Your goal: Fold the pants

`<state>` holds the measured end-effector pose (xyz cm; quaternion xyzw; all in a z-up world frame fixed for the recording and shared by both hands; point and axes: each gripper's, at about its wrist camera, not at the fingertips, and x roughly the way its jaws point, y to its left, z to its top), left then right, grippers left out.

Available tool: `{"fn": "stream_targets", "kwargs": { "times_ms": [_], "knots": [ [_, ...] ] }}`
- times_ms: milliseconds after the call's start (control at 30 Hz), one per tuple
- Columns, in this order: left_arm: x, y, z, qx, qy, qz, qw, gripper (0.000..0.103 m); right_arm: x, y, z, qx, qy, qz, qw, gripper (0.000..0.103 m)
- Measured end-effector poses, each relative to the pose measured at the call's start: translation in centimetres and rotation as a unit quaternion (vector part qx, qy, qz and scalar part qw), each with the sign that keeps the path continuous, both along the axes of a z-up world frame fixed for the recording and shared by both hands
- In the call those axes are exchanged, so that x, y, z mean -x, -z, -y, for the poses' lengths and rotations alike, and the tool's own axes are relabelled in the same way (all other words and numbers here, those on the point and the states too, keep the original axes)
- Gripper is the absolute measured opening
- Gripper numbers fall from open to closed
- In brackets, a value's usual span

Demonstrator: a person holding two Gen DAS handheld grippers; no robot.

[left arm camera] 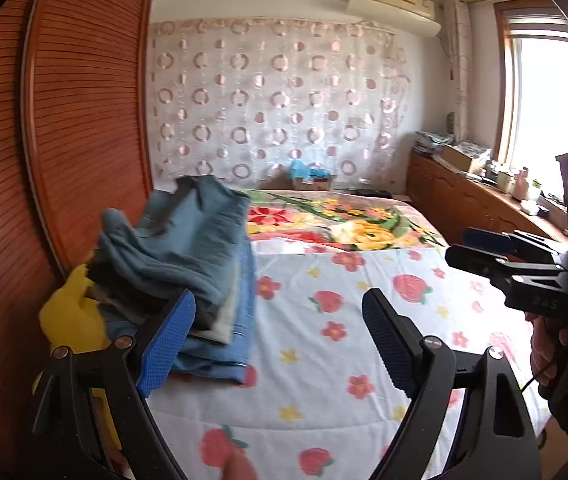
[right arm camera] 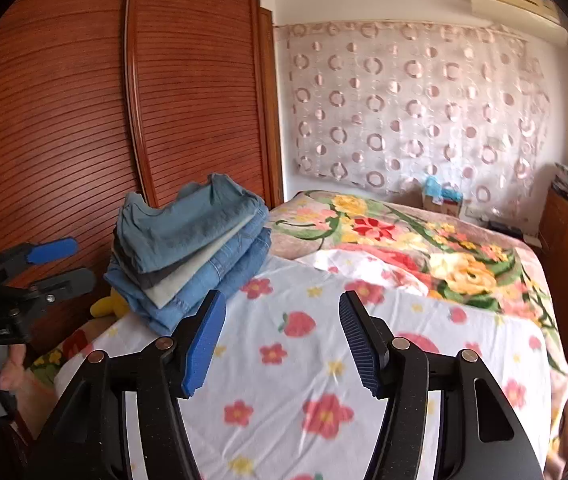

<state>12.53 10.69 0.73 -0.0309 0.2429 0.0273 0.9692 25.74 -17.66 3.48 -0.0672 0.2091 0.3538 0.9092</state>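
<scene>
Both claws, left (left arm camera: 280, 336) and right (right arm camera: 282, 338), gape empty over the bed (right arm camera: 324, 360), the stacked pants (right arm camera: 192, 256) at its left edge, nearest the left one.

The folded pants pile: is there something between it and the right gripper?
Nothing visible. The right gripper is open and empty above the flowered sheet, and the pants pile lies ahead to its left, with only bare sheet between. The yellow toy sits beside the pile, not in the way.

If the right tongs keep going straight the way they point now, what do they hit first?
Probably the strawberry-print sheet. The right tongs tilt down at bare bedding; the folded pants stack sits off to their left. Depth is uncertain.
</scene>
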Motion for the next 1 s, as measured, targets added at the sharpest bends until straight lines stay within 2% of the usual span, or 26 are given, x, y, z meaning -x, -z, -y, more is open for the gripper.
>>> {"fn": "stream_targets", "kwargs": {
  "times_ms": [233, 433, 667, 833, 1000],
  "knots": [
    [0.4, -0.3, 3.7, -0.021, 0.028, -0.001, 0.9994, 0.086, 3.9, -0.4, 1.8, 0.001, 0.043, 0.010, 0.999, 0.075],
    [0.9, 0.1, 6.1, -0.027, 0.033, -0.006, 0.9991, 0.086, 6.9, -0.4, 2.4, -0.007, 0.076, 0.004, 0.997, 0.076],
    [1.5, 0.9, 8.5, -0.011, 0.063, -0.021, 0.9977, 0.086, 9.8, 0.3, 3.1, -0.006, 0.108, -0.004, 0.994, 0.077],
    [2.5, 1.1, 9.7, -0.004, 0.071, -0.028, 0.9971, 0.086, 11.3, 0.3, 3.3, -0.005, 0.125, -0.014, 0.992, 0.086],
    [3.5, 0.7, 10.1, -0.008, 0.071, -0.027, 0.9971, 0.086, 12.6, -0.2, 3.6, -0.006, 0.145, -0.015, 0.989, 0.088]
  ]
}}
